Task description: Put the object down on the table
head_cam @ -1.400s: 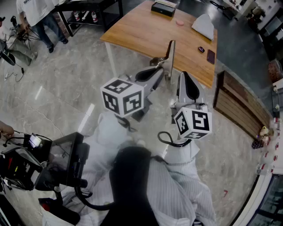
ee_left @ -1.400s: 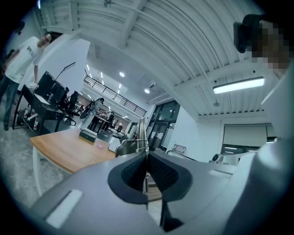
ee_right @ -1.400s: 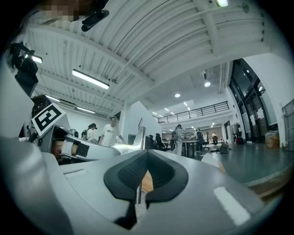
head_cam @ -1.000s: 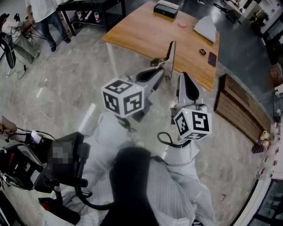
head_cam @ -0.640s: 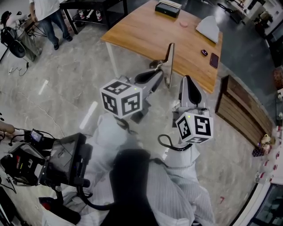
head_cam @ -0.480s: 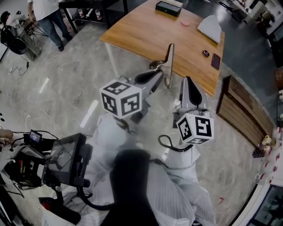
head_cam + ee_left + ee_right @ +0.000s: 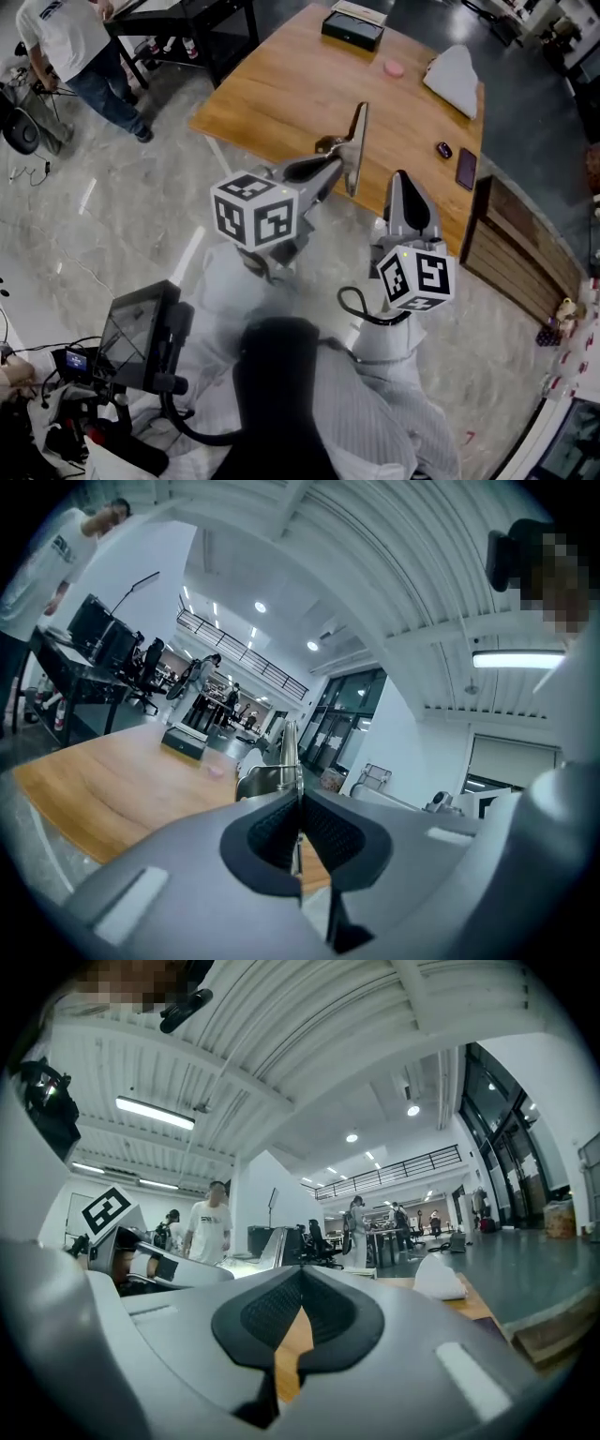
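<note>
Left hand-held gripper [image 7: 339,167], clamped on the metal object [image 7: 357,141], has moved farther over the table [image 7: 281,84]

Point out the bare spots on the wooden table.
On the wooden table the near-left half is bare, from its left corner back to the black box and across to the metal utensil in the left gripper. The right end is crowded: pink disc, white cloth, small dark item, phone.

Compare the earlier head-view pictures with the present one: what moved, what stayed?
The left gripper and right gripper have advanced to the wooden table: the metal tool now shows over the tabletop, not across its near edge. Unchanged: left gripper shut on the tool, right gripper shut and empty.
</note>
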The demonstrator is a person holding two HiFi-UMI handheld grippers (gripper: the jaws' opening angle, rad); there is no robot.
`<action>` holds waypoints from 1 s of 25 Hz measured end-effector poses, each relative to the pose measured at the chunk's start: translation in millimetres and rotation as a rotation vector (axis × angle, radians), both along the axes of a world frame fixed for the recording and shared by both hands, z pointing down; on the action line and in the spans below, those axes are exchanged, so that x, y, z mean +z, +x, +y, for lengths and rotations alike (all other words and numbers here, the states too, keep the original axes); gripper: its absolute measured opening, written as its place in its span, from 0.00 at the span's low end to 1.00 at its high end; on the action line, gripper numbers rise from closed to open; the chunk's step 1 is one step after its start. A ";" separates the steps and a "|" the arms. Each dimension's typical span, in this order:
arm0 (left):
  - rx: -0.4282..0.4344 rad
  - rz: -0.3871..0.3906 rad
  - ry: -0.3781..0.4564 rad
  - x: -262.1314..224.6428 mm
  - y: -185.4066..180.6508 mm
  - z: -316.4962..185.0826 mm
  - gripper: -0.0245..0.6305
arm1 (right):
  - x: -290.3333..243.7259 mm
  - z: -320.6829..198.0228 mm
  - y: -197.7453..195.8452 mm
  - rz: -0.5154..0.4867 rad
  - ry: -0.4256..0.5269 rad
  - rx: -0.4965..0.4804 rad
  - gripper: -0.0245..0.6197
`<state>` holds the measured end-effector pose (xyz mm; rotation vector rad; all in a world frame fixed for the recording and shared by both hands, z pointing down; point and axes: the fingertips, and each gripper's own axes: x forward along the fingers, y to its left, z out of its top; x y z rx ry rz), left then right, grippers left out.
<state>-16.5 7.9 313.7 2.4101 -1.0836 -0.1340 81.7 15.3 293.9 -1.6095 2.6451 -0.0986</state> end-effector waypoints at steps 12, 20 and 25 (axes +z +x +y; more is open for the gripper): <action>0.183 -0.067 -0.141 51.1 10.9 -206.3 0.04 | 36.4 -200.4 12.3 0.013 -0.118 0.119 0.06; 0.555 -0.274 -0.247 94.8 38.6 -250.3 0.04 | 61.4 -231.4 36.3 0.035 -0.176 0.100 0.06; 0.860 -0.441 -0.410 149.1 58.3 -274.9 0.04 | 102.5 -248.7 54.9 0.032 -0.300 0.101 0.06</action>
